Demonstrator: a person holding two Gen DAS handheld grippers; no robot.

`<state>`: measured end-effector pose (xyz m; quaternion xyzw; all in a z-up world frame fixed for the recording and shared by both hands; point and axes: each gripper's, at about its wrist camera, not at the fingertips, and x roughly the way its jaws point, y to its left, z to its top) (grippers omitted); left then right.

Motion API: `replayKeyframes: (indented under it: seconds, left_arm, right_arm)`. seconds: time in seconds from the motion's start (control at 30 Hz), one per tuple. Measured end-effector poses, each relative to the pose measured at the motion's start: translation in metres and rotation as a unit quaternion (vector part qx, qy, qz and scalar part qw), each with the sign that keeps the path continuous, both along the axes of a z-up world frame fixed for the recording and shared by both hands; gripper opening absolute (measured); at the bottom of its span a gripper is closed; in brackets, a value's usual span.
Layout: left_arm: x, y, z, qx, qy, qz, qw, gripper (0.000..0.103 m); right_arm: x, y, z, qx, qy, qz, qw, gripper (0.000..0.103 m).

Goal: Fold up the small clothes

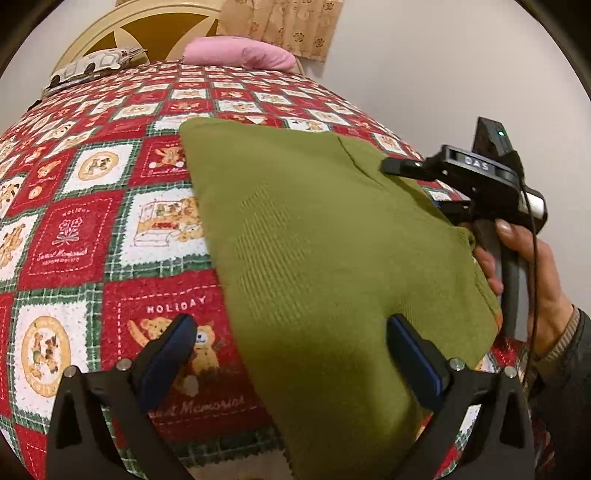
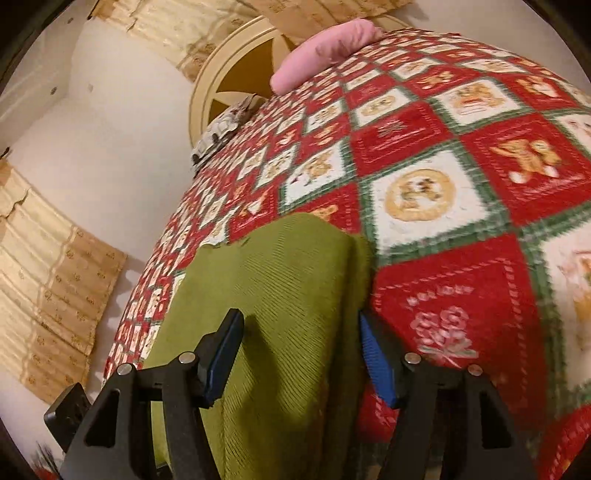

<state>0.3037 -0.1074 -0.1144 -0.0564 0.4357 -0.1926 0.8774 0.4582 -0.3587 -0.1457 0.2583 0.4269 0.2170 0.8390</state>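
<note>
While the left gripper (image 1: 291, 354) sits at the bottom of the left wrist frame with its blue-padded fingers (image 1: 168, 354) spread wide, nothing lies pinched between them; one pad hangs over the patchwork bedspread (image 1: 74, 229), the other over the green knitted garment (image 1: 314, 240). That garment lies folded and flat across the middle of the frame, on the bedspread. At the right edge the right gripper (image 1: 417, 184), held in a hand (image 1: 532, 280), has its jaws apart around the garment's edge. From the right wrist view, the right gripper's blue pads (image 2: 225, 354) likewise stand parted over the green knit. Farther up, a pink pillow (image 1: 240, 55) rests against the cream headboard (image 1: 147, 29).
</note>
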Motion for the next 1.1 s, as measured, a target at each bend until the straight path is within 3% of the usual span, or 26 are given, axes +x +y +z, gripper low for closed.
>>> replayKeyframes:
  seconds: [0.17, 0.33, 0.5, 0.63, 0.73, 0.8, 0.87, 1.1]
  left_arm:
    - [0.001, 0.0, 0.0, -0.005, -0.002, -0.004, 1.0, 0.103]
    - [0.001, 0.0, 0.001, -0.012, -0.004, -0.009, 0.9999, 0.102]
    - [-0.002, -0.005, 0.003, -0.019, -0.014, -0.029, 0.9993, 0.083]
    - [-0.003, -0.007, 0.005, -0.017, -0.014, -0.035, 0.9991, 0.076]
    - [-0.003, -0.007, 0.011, -0.008, -0.007, -0.034, 0.9994, 0.061]
    - [-0.005, -0.007, 0.02, 0.002, -0.005, -0.032, 0.9995, 0.049]
    - [-0.011, -0.006, 0.029, 0.012, -0.011, -0.035, 0.9992, 0.045]
    - [-0.049, 0.011, 0.047, 0.027, -0.024, -0.041, 0.9985, 0.042]
  right_arm:
    - [-0.003, 0.004, -0.006, 0.001, -0.012, 0.012, 1.0, 0.048]
    - [-0.003, 0.001, -0.011, 0.012, -0.006, 0.01, 1.0, 0.042]
    - [-0.005, 0.003, -0.009, -0.003, -0.016, 0.002, 1.0, 0.036]
    - [-0.009, 0.008, -0.006, -0.024, -0.023, -0.001, 0.999, 0.032]
    - [-0.017, 0.017, 0.008, -0.049, -0.032, -0.002, 0.998, 0.026]
    - [-0.026, 0.019, 0.017, -0.024, -0.041, -0.004, 0.999, 0.025]
    - [-0.041, 0.025, 0.03, -0.002, -0.055, -0.004, 0.998, 0.025]
    - [-0.082, 0.053, 0.049, -0.015, -0.076, 0.017, 0.997, 0.023]
